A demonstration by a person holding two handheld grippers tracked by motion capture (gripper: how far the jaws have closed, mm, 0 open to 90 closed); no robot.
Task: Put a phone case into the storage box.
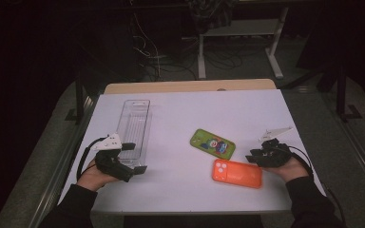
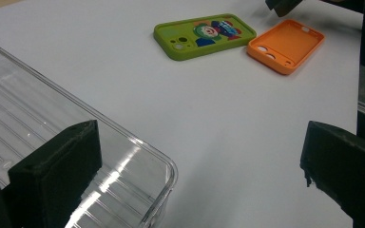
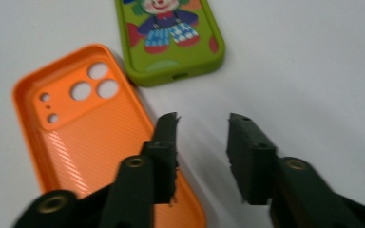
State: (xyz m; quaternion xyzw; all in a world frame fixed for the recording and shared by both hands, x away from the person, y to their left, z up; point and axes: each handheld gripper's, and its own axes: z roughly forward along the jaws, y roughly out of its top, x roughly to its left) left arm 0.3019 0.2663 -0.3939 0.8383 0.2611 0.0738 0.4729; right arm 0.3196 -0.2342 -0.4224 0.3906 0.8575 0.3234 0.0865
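My right gripper (image 1: 255, 156), fingers partly apart and empty, hovers over the orange phone case (image 1: 237, 173) lying beside the green case (image 1: 213, 144), while my left gripper (image 1: 132, 158), fingers wide, straddles the clear tray's (image 1: 134, 124) near corner, likely to steady it.

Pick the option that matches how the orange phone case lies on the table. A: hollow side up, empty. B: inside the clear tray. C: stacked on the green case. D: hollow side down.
A: the orange phone case shows its open inner side with ribbed floor and camera holes, nothing in it, lying flat on the white table beside the green case, apart from the clear tray.
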